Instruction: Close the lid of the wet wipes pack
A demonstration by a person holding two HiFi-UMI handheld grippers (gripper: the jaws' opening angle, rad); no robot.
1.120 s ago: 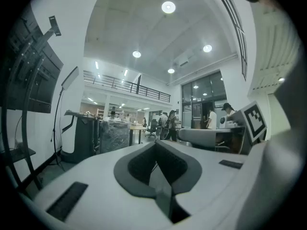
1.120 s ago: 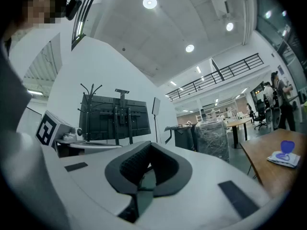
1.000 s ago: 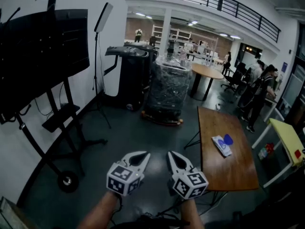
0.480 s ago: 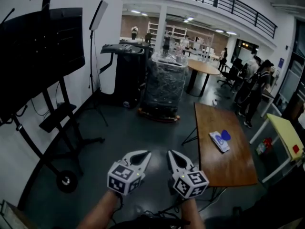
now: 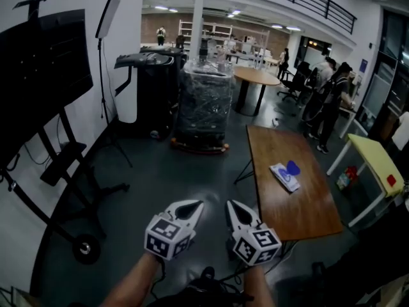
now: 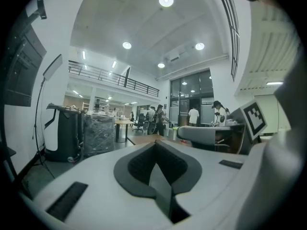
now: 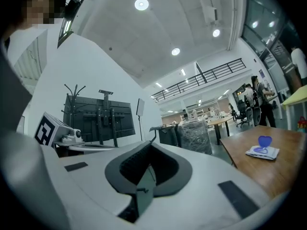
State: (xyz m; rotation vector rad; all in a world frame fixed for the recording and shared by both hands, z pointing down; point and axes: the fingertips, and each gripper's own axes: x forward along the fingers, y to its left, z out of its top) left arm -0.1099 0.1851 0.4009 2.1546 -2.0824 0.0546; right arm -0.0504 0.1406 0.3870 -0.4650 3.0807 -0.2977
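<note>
The wet wipes pack (image 5: 284, 176) lies on the brown wooden table (image 5: 294, 203) at the right, white with its blue lid (image 5: 293, 167) standing open. In the right gripper view the pack (image 7: 262, 150) shows far off on the table (image 7: 268, 169). My left gripper (image 5: 190, 209) and right gripper (image 5: 234, 210) are held side by side low in the middle, well short of the table and left of it. Both have their jaws shut with nothing between them. In the left gripper view the left gripper (image 6: 156, 145) points toward the room's far end.
A black screen on a wheeled stand (image 5: 45, 107) fills the left. A wrapped pallet (image 5: 203, 107) and a black machine (image 5: 150, 88) stand ahead. A round table (image 5: 255, 77), people (image 5: 329, 101) and a yellow table (image 5: 374, 165) are at the right. Dark floor lies between me and the wooden table.
The view has shifted so the wooden table and wipes pack sit further left and closer. Both grippers keep their place in the picture, still shut.
</note>
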